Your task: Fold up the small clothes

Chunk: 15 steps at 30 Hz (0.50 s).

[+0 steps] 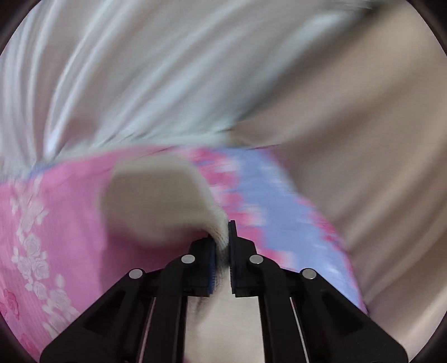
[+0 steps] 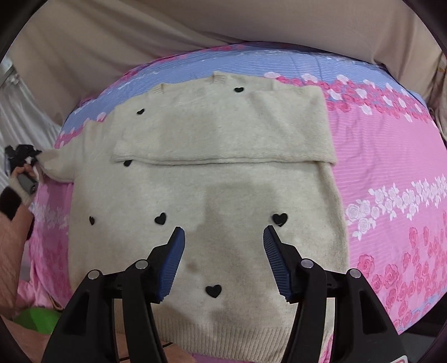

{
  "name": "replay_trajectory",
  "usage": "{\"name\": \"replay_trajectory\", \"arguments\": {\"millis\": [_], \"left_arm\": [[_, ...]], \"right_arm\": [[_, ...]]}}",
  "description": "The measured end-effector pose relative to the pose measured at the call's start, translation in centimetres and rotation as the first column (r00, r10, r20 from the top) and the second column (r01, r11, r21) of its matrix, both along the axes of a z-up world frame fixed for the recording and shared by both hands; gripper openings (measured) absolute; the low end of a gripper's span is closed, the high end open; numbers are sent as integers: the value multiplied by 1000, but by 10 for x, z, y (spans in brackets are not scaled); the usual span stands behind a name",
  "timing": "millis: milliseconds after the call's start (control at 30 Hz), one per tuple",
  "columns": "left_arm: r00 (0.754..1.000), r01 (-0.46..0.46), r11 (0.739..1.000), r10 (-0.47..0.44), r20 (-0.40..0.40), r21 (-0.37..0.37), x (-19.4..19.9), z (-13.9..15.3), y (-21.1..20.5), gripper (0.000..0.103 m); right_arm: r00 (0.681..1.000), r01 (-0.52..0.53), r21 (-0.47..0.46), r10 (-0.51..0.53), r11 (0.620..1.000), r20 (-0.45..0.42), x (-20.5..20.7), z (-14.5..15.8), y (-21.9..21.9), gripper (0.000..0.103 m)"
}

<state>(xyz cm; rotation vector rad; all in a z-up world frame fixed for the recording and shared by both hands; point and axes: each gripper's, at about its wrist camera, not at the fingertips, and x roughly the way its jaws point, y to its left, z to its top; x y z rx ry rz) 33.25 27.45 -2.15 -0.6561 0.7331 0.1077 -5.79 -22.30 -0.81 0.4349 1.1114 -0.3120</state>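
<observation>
Background: beige draped fabric (image 2: 195, 25) is hanging behind the bed; pale grey-white pleated curtain (image 1: 117, 69) is showing blurred in the left wrist view.
Surface: pink and lavender rose-print bedsheet (image 2: 391, 167) is covering the bed, a lavender band running along its far side.
Garment: cream fuzzy knit sweater with small black heart patches (image 2: 212, 195) is lying flat on the bedsheet, ribbed hem nearest the right camera, neckline at the far side.
Right sleeve: already folded across the chest, lying as a flat band over the upper body of the sweater.
Left sleeve: cream cuff end (image 1: 156, 195) is sticking out sideways off the sweater's left edge, lifted a little off the sheet.
Left claw (image 1: 222, 245): black with blue ribbed pads, pinching the cuff end tight between its fingers; the view is motion-blurred.
Left hand (image 2: 21, 178): is gripping the tool's handle at the far left edge of the right view, wearing a cream glove with a dark furry cuff.
Right claw (image 2: 223, 237): jaws are standing wide apart, holding nothing, hovering over the lower middle of the sweater between two heart patches.
Other: bright green object (image 2: 36, 318) is peeking out at lower left, beside the bed; cannot tell what it is.
</observation>
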Motion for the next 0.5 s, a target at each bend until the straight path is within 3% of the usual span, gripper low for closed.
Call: {"name": "replay_trajectory", "arguments": {"millis": [33,100,133,233,333,367,467,500], "left_arm": [[997,52,999,-52,54,10,-5,21,-20,6],[969,190,981,-192,155,27,-23,67,-73,6],[947,258,965,-260,189,36,-31,84,-101,6],[847,471,879,-475,240,74,-67,115,-196,7],[733,655,749,-661,159,99,-117,95,-303,11],[711,685,721,-693,118,105,-131,80,-327,14],[668,744,659,-740,-80,114,-172,15,-389,52],[663,749,653,-738,-125,112,-183,-3,-398,52]], "right_arm": [[1000,6,8,-6,1000,2,-1,-1,-4,57],[1000,19,20,-19,1000,11,-2,-4,-12,57],[1000,20,25,-20,999,19,-2,-5,-15,57],[999,15,38,-17,999,46,-6,-8,-24,57],[997,30,61,-34,998,71,-17,-16,-40,57],[996,42,73,-47,996,77,-21,-19,-46,57],[992,83,105,-92,991,87,-37,-29,-68,58],[991,96,113,-106,989,87,-42,-32,-76,58]]}}
